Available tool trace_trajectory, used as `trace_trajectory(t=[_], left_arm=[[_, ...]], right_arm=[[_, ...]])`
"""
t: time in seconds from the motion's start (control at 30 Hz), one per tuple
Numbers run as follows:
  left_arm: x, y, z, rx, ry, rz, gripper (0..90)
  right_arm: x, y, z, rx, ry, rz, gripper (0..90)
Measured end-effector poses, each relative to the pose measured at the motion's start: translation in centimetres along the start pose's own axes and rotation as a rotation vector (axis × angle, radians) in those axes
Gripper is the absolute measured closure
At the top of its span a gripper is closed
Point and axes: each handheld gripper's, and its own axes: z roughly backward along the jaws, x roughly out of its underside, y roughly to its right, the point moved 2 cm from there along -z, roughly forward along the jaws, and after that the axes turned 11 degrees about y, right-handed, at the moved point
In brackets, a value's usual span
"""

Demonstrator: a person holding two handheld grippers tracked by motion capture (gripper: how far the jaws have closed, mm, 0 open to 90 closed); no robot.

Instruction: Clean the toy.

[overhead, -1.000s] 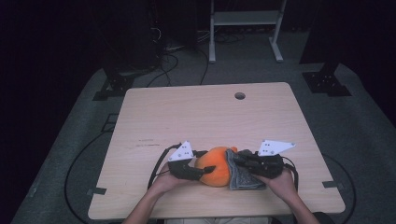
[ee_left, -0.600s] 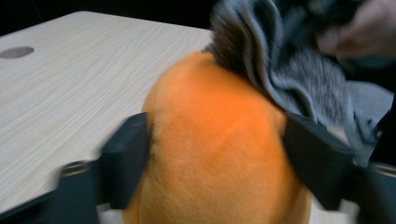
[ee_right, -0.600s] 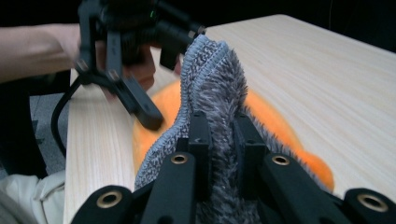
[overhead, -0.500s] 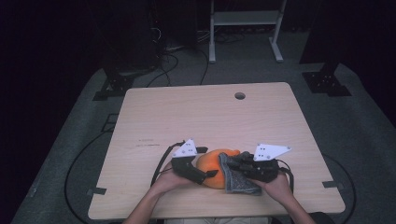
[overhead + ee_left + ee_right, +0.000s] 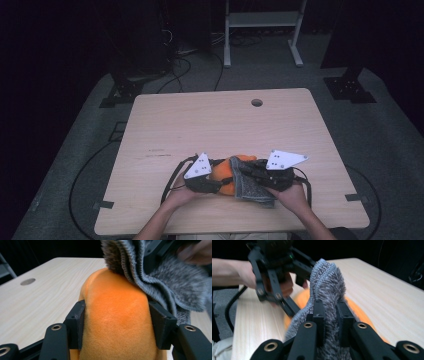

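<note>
An orange plush item (image 5: 229, 173) lies near the table's front edge, partly under a grey fuzzy cloth (image 5: 249, 186). My left gripper (image 5: 220, 183) is shut on the orange plush (image 5: 115, 315), whose soft body bulges between the two black jaws. The grey cloth (image 5: 160, 282) drapes over the plush's far side. My right gripper (image 5: 246, 172) is shut on a fold of the grey cloth (image 5: 327, 292), which stands up between its jaws. The orange plush (image 5: 359, 312) shows beneath the cloth, and the left gripper (image 5: 289, 307) and its hand sit just beyond.
The light wooden table (image 5: 220, 125) has a round cable hole (image 5: 257, 102) near its far edge. A white metal stand (image 5: 262, 25) and cables on the floor lie behind the table. Dark floor surrounds it.
The grey cloth has been drawn further over the orange plush, hiding more of it. Both grippers have shifted slightly and stay close together.
</note>
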Motion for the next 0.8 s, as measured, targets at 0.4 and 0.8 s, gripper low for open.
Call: trace_trajectory(t=[0.4, 0.8], left_arm=[[0.2, -0.7, 0.2, 0.000, 0.000, 0.142, 32.8], [0.1, 0.3, 0.0, 0.034, -0.004, 0.034, 32.3]], right_arm=[[1.3, -0.1, 0.9, -0.008, -0.028, 0.005, 79.6], [0.8, -0.1, 1.6, -0.024, 0.002, -0.037, 79.4]])
